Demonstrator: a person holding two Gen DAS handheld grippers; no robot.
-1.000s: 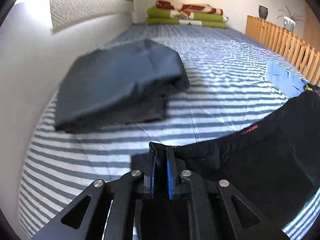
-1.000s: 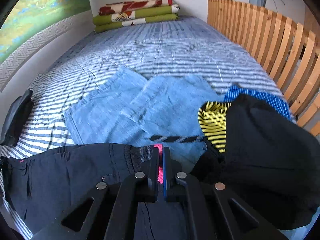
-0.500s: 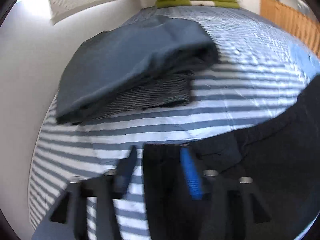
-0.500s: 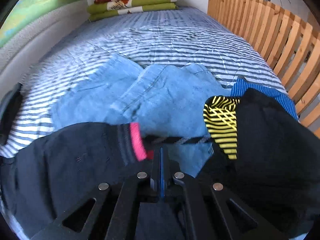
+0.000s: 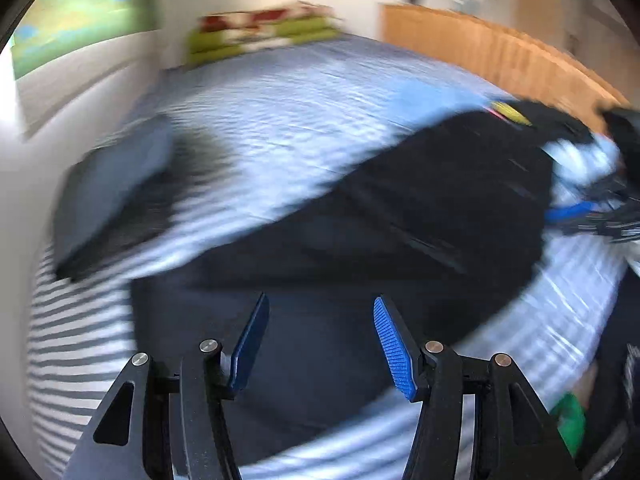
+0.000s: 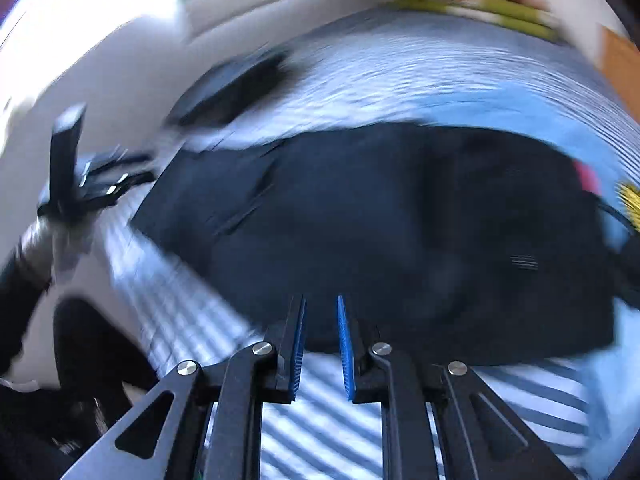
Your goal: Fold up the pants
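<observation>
Black pants [image 5: 400, 216] lie spread on the striped bed [image 5: 304, 112], no fold made yet; left gripper [image 5: 320, 340] spread and empty above them, right gripper [image 6: 322, 340] just opening, jaws slightly apart, pinching nothing

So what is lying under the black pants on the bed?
Under the black pants shows the blue-and-white striped bedsheet; a light blue garment disappears beneath their far edge. How far it reaches, or whether anything else lies under them, is covered.

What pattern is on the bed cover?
Blue-grey and white stripes on the bed cover, clearest in the right wrist view.
</observation>
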